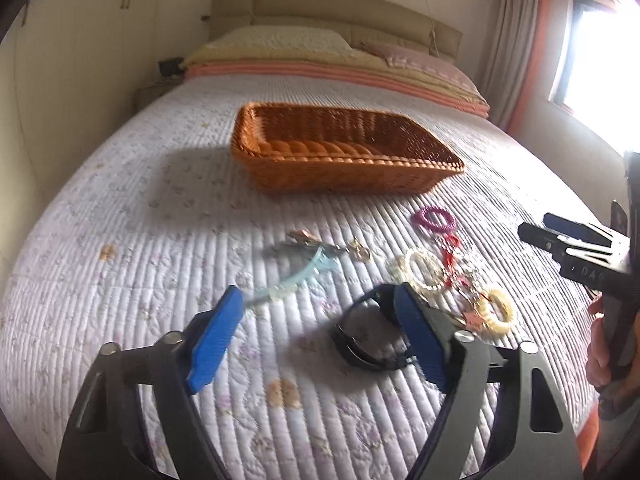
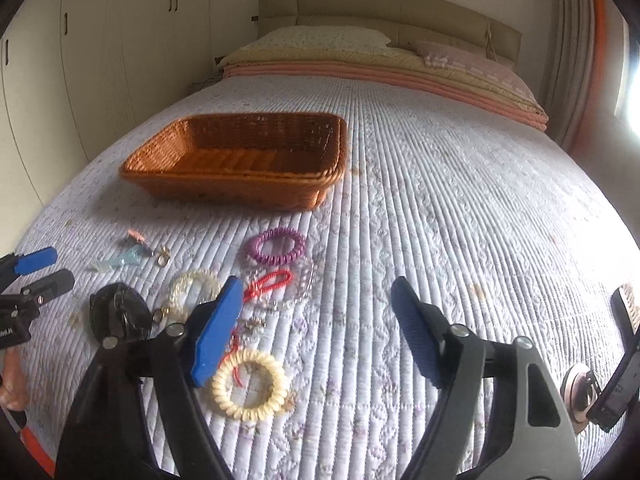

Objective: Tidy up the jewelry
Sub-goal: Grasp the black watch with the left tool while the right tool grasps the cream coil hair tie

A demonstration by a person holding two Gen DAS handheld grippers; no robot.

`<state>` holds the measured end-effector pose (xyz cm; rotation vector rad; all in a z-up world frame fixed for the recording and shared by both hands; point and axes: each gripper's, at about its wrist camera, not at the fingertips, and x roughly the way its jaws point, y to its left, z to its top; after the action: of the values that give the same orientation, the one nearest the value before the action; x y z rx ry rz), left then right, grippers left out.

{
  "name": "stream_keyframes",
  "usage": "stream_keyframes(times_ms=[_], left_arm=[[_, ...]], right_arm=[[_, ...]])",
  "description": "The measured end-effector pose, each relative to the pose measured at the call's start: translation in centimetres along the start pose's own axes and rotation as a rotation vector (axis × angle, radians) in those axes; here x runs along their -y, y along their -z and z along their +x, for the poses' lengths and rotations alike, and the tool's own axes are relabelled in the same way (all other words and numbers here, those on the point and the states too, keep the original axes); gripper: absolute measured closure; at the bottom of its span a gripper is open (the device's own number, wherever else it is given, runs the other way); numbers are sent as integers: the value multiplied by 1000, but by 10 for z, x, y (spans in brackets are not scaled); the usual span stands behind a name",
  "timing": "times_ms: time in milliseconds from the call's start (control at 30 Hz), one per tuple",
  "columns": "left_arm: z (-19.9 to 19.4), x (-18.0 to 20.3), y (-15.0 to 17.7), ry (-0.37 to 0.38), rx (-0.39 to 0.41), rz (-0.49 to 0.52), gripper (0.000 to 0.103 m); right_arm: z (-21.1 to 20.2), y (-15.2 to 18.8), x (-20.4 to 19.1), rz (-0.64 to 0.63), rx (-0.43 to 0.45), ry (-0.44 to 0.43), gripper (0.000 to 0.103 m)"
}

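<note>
A woven basket (image 1: 344, 148) sits on the quilted bedspread (image 1: 160, 208) in the upper middle of the left wrist view, its floor bare, while a scatter of jewelry lies on the quilt in front of it. The left gripper (image 1: 320, 336) fills the bottom of that frame with its blue pads well apart and nothing pressed between them; a black band (image 1: 368, 344) lies on the quilt between the jaws, close against the right-hand pad. Past it, right of center, are a purple coil band (image 1: 434, 220), a white beaded bracelet (image 1: 424, 270), a red cord (image 1: 452, 256) and a cream coil band (image 1: 498, 310), with a pale blue clip (image 1: 304, 268) toward the middle. The right gripper (image 1: 560, 232) enters from the right edge of the same frame, held in a hand (image 1: 604, 344).

In the right wrist view the right gripper's pads stand apart in the lower half of the frame over bare quilt, gripping nothing; the cream coil band lies just below its left-hand pad. The basket rests in the upper left, and pillows (image 2: 320, 40) line the headboard at top.
</note>
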<state>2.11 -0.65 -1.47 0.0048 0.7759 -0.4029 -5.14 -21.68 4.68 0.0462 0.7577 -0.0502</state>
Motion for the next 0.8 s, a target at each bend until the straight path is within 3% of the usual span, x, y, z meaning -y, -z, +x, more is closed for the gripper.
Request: stream_keyframes(times_ms=[33,100,167,233,400,533,633,700,800], left_arm=[[2,0,3,24,-30,-5,44],[7,2,8,61,-64,-20,45],[10,4,13,78,-78,-31,53],[16,4,15,89,-101,-50,61],[31,1,16,85,-143,-117,63],[44,4,15,88,-192,-136,70],[50,7,16,71,-210,-133,70],[52,11,15,53,-206,-122,70],[54,14,14,31,-205,-105,73]], right_arm=[[3,7,-1,-2,-33,-10,45],[7,20,-4,0,-72,-34,60],[11,32,-10,-8,-101,-55,68],[13,40,-14,-13,-104,-53,68],[20,47,-17,-6,-120,-84,76],[28,47,-17,-9,-140,-90,78],[32,48,-17,-12,-153,-105,82],[31,48,-19,-25,-151,-119,92],[30,48,-20,-41,-148,-114,93]])
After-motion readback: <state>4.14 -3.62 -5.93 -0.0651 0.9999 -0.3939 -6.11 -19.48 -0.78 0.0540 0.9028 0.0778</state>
